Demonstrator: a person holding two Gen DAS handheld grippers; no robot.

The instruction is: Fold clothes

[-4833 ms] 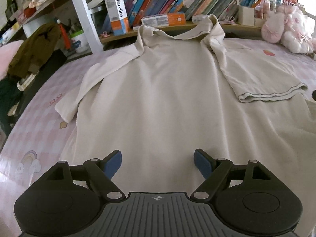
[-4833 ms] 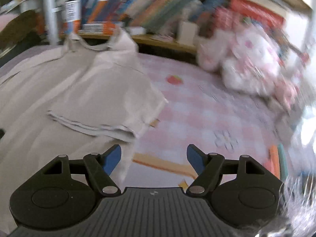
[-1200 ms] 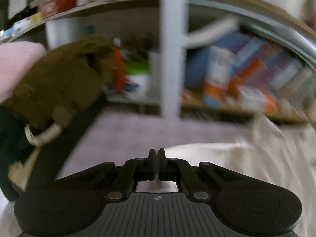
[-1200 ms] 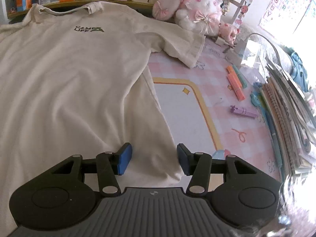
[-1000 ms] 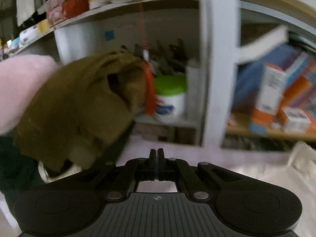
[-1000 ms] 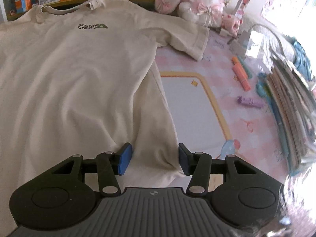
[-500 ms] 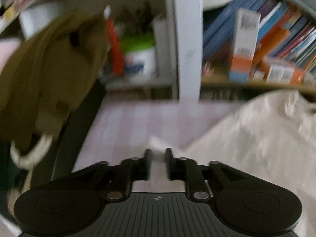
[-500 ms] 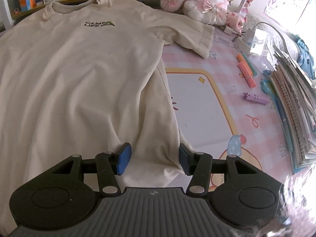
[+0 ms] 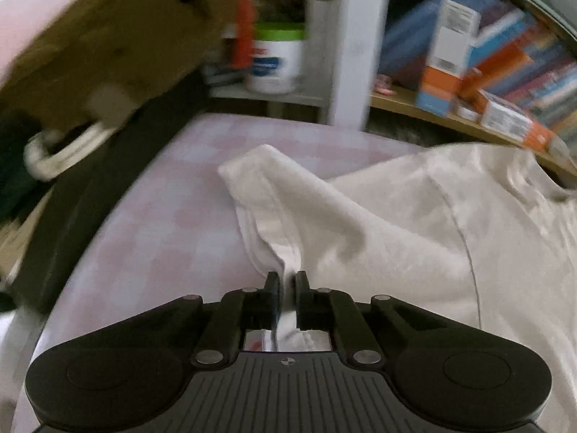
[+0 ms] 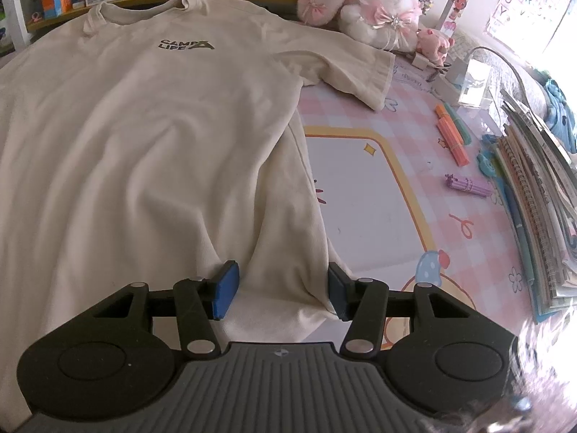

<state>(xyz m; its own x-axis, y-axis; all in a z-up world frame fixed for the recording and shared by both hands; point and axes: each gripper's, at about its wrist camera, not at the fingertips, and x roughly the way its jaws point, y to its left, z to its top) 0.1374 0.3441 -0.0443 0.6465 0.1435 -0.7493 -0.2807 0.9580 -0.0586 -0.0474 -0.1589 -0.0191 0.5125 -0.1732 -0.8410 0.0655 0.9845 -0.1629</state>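
While the shirt lay flat on the pink mat, your left gripper sat low, pinching its sleeve hem, and your right gripper hovered with fingers spread, straddling the bottom corner.

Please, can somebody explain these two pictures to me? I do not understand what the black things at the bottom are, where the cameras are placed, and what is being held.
Each picture comes from a small wide-angle camera fixed on a hand-held tool; no robot arm is here. The black parts below are the tool's tongs. In the left wrist view, the left tongs are closed on the sleeve of a cream T-shirt, which lies spread on a pink patterned mat. In the right wrist view, the right tongs are open around the shirt's lower corner, holding nothing. Plush toys, pens and notebooks lie nearby.
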